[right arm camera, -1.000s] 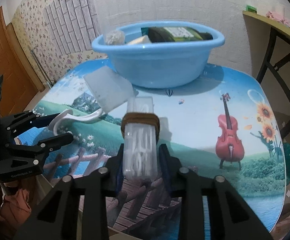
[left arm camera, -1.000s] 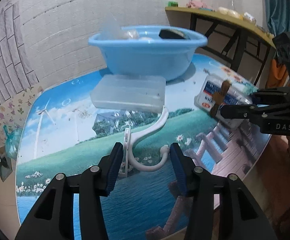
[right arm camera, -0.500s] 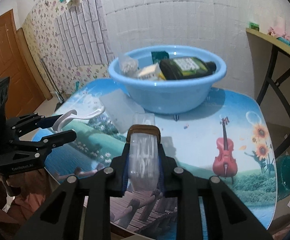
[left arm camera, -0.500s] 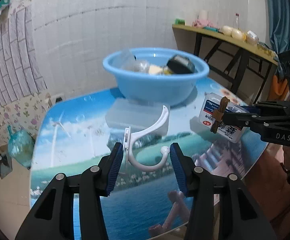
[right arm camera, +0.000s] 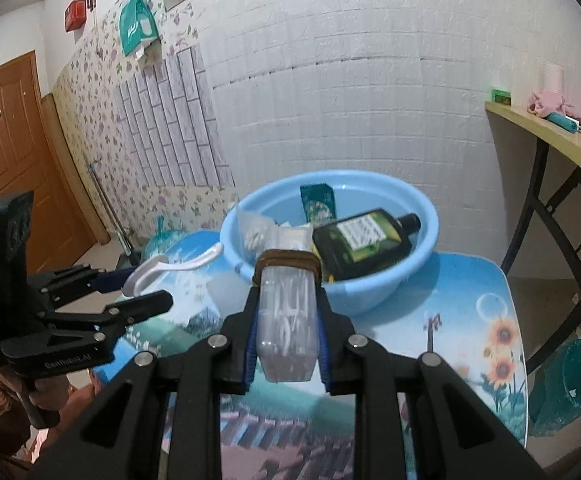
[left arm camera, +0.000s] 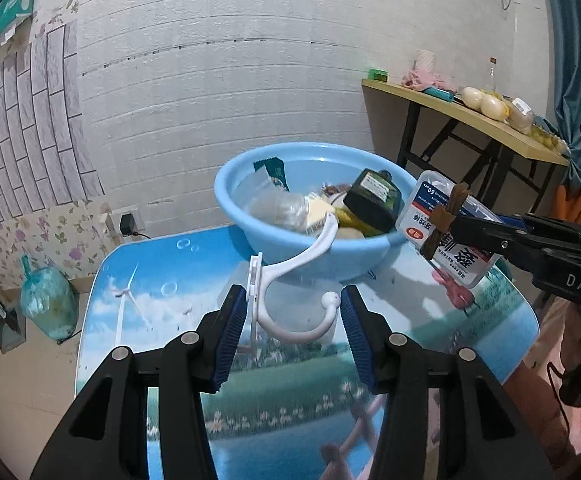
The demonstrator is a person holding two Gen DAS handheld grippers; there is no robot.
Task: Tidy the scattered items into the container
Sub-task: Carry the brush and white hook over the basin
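My left gripper is shut on a white plastic hook, held up above the picture-printed table. My right gripper is shut on a clear plastic box with a brown band around its far end. Both are held in the air just in front of the blue basin, which holds a dark green bottle, a green sachet and a clear bag. In the left wrist view the right gripper and its labelled box are at the right. In the right wrist view the left gripper and the hook are at the left.
A translucent flat box lies on the table in front of the basin. A wooden side table with small items stands at the right by the wall. A green bag and a teal bin sit on the floor.
Both grippers have risen from the table with the hook and the clear box in them. The right jaws have closed snugly on the box. The basin's inside has come into view.
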